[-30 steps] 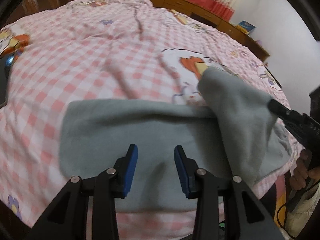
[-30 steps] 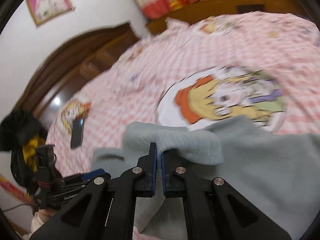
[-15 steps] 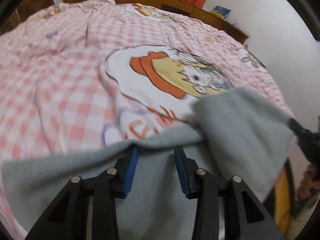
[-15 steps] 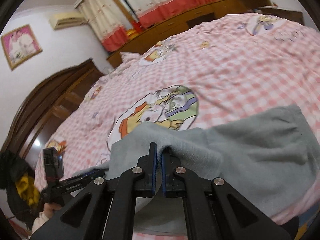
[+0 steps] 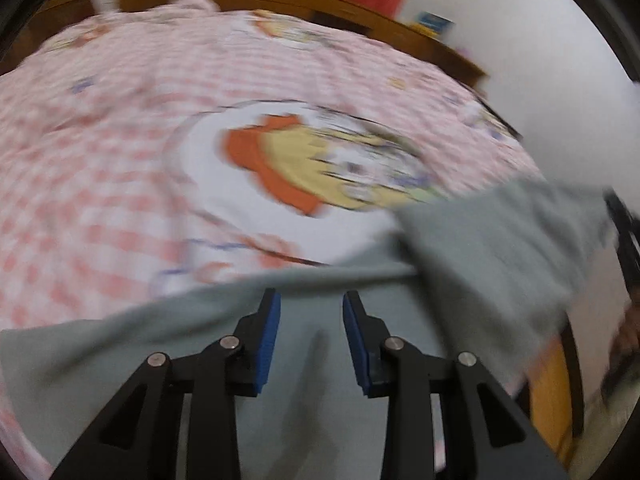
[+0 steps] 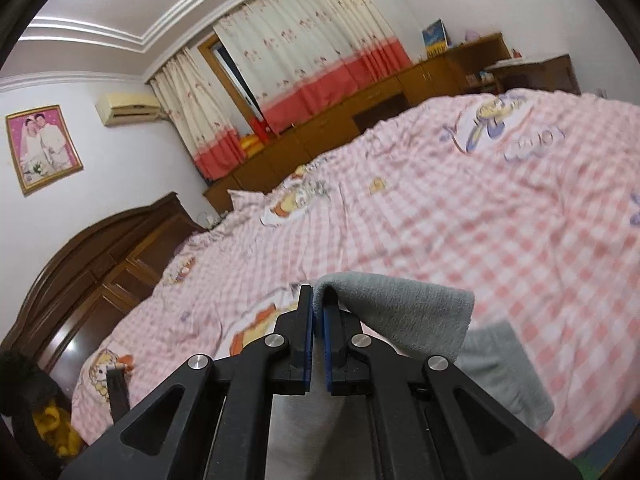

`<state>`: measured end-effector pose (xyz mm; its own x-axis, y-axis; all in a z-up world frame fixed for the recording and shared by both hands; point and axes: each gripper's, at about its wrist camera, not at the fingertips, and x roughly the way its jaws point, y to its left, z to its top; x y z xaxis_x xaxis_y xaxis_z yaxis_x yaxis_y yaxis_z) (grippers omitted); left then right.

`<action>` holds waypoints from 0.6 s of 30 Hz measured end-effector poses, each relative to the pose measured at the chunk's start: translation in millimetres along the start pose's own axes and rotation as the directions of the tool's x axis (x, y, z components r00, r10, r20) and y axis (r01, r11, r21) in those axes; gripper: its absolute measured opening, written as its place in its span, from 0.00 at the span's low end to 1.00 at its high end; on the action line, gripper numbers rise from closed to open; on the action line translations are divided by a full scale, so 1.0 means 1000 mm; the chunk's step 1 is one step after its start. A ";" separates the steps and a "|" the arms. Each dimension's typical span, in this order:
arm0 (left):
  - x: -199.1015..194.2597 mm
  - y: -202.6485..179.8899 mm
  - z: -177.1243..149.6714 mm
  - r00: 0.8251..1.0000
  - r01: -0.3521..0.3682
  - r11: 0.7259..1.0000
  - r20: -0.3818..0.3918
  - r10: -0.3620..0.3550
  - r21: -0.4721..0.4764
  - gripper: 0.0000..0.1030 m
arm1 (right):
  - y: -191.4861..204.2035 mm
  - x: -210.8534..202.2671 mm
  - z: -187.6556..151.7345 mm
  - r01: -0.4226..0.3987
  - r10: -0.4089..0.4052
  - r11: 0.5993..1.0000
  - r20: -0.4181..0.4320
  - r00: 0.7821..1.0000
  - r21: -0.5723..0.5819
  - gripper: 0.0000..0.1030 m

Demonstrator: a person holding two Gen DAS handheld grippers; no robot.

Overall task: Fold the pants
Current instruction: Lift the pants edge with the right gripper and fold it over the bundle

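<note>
A wide bed (image 6: 460, 208) in soft pink-checked sheeting carries fleecy grey pants (image 5: 312, 360) lengthwise along its near edge. The right gripper (image 6: 316, 320) pinches a lifted fold of the fabric. The left gripper (image 5: 310, 336), jaws just narrowing and still apart, hovers over flat cloth. Dark wooden headboard (image 6: 80, 280) stands beyond.

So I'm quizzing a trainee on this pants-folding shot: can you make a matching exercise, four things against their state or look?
Things:
1. right gripper
2. left gripper
3. bedsheet
4. curtains

States:
A. cream with a red lower band
B. pink and white check with cartoon prints
C. shut on a lifted fold of the grey pants
D. jaws apart above the pants, gripping nothing

Pairs: 1-C, 2-D, 3-B, 4-A
</note>
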<state>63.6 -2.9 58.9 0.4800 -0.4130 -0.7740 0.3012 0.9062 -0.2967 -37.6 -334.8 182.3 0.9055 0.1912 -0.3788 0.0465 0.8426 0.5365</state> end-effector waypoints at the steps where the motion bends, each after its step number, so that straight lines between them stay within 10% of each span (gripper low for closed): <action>1: 0.003 -0.012 0.000 0.999 0.040 0.999 -0.013 -0.040 0.027 0.32 | 0.002 0.000 0.004 -0.008 0.008 1.000 0.004 1.000 -0.005 0.04; 6: 0.034 -0.051 0.004 0.994 0.091 0.989 -0.064 -0.084 0.115 0.32 | 0.029 -0.010 0.021 -0.073 0.075 0.996 0.045 0.996 -0.058 0.04; 18: -0.001 0.050 -0.016 0.983 -0.183 0.983 -0.036 0.183 -0.017 0.21 | 0.105 0.003 -0.013 -0.299 0.281 0.939 -0.122 0.952 -0.169 0.04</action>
<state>64.5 44.1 36.1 0.4971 -0.2369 -0.8347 0.1939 0.9680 -0.1593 -36.0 -239.4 227.6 0.8234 0.4805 -0.3019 -0.2987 0.8193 0.4894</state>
